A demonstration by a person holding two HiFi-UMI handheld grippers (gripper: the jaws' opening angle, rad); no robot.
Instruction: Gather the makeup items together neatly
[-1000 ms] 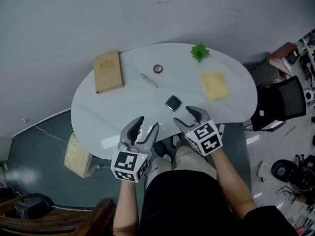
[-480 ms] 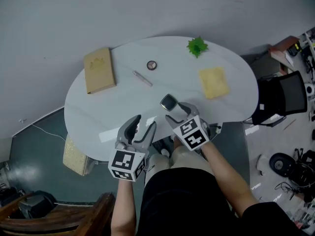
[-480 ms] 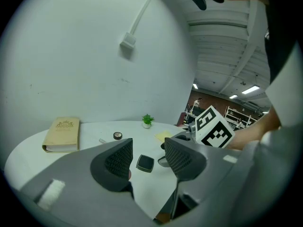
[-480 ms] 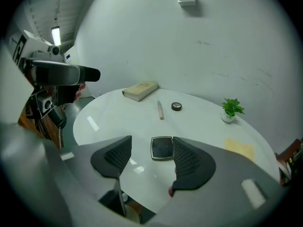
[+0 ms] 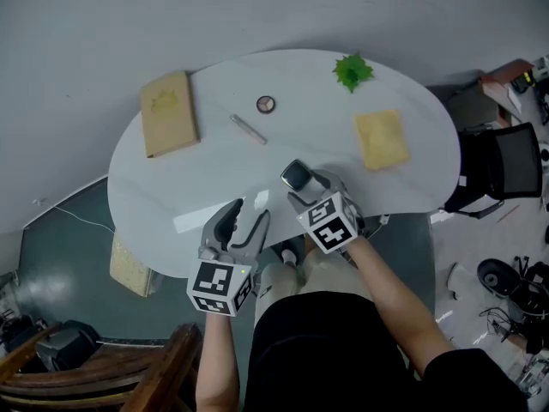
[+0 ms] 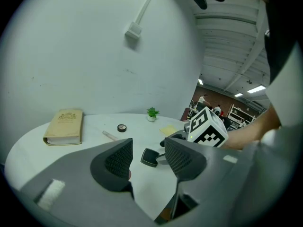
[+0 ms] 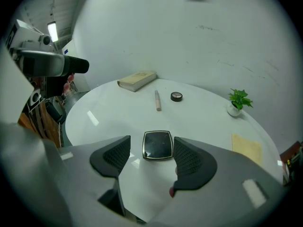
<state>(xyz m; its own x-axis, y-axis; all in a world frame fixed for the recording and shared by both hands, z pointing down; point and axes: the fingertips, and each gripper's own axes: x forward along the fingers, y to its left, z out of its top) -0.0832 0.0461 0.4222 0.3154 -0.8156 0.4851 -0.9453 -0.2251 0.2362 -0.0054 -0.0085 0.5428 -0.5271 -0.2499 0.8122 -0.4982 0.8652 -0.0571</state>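
On the white oval table (image 5: 171, 187), near edge: one black square compact (image 5: 296, 175) sits between my right gripper's (image 5: 307, 189) jaws, which have just been opening, pads clear of it. My left gripper (image 5: 250, 211) gapes, empty. One slim silver tube (image 5: 248, 130) and one small round brown pot (image 5: 265, 104) lie farther in, with bare tabletop between.

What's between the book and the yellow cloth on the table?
A thin stick and a small round pot, apart from each other, on otherwise bare tabletop. Clearest in the head view.
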